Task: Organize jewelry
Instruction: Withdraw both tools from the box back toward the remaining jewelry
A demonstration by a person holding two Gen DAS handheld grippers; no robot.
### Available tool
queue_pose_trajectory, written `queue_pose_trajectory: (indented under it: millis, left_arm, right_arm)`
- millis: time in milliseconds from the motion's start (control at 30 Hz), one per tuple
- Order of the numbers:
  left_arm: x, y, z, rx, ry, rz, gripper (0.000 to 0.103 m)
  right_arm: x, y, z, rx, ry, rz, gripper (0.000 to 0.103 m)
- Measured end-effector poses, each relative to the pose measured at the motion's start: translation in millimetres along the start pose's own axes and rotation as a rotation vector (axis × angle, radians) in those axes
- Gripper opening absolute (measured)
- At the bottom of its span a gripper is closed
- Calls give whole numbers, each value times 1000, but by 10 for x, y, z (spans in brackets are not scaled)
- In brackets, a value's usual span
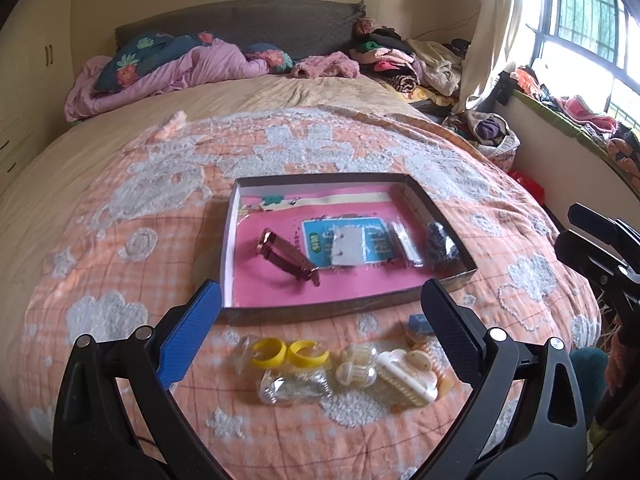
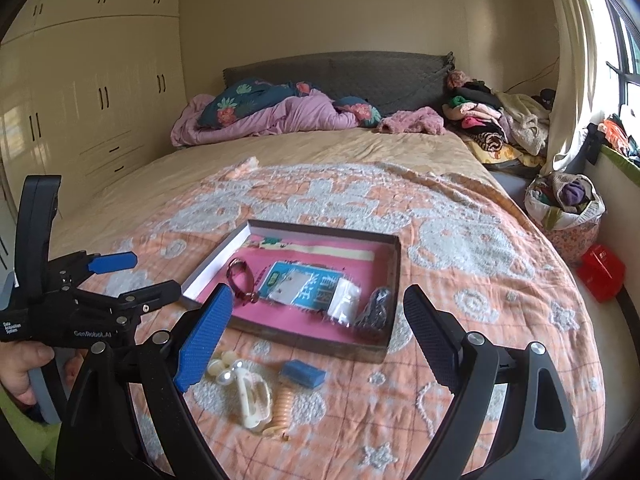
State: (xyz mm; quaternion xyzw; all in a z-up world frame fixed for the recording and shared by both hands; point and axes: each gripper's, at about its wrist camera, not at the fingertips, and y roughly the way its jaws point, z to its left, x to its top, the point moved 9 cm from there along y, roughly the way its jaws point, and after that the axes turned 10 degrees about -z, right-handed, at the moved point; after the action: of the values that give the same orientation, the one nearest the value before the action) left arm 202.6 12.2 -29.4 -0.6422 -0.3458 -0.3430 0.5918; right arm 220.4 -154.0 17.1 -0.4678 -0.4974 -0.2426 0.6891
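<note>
Left wrist view first. The shallow box (image 1: 352,240) sat in the middle of the frame on the bed (image 1: 132,216), and it already had a few things in it: a reddish-brown watch (image 1: 286,256) on the left side of the pink lining, a carded pair of earrings (image 1: 347,249) in the centre, a clear packet (image 1: 406,244) beside that and a dark beaded piece (image 1: 440,246) against the right wall. So I'd say I was partly through. Still out on the quilt, lower centre of the frame, were two yellow rings (image 1: 289,353), a clear hair clip (image 1: 294,387), two small clear claw clips (image 1: 357,364), a white claw clip (image 1: 408,374) and a small blue block (image 1: 420,325). My left gripper (image 1: 322,312) was spread wide with nothing between the jaws, pointing down toward that loose pile.

Right wrist view. Same box (image 2: 394,280), upper centre, same contents. Lower centre had a pearl clip (image 2: 228,372), the white claw clip (image 2: 254,398), a peach coil tie (image 2: 282,410) and the blue block (image 2: 302,374) waiting on the quilt. The right gripper (image 2: 318,332) was wide open and empty too, tilted down at them. At the left edge of the frame I could see the left gripper (image 2: 156,278) open, held by my hand (image 2: 24,364).
</note>
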Motion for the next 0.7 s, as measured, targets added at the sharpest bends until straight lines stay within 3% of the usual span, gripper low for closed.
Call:
queue_pose_trajectory:
  millis: [400, 700]
  left_arm:
    - [-331, 11, 330, 63, -7, 50, 93]
    - [-710, 99, 606, 122, -12, 130, 93]
  right_arm:
    - [-397, 62, 301, 79, -6, 88, 86]
    - [-781, 163, 496, 116, -46, 178, 86]
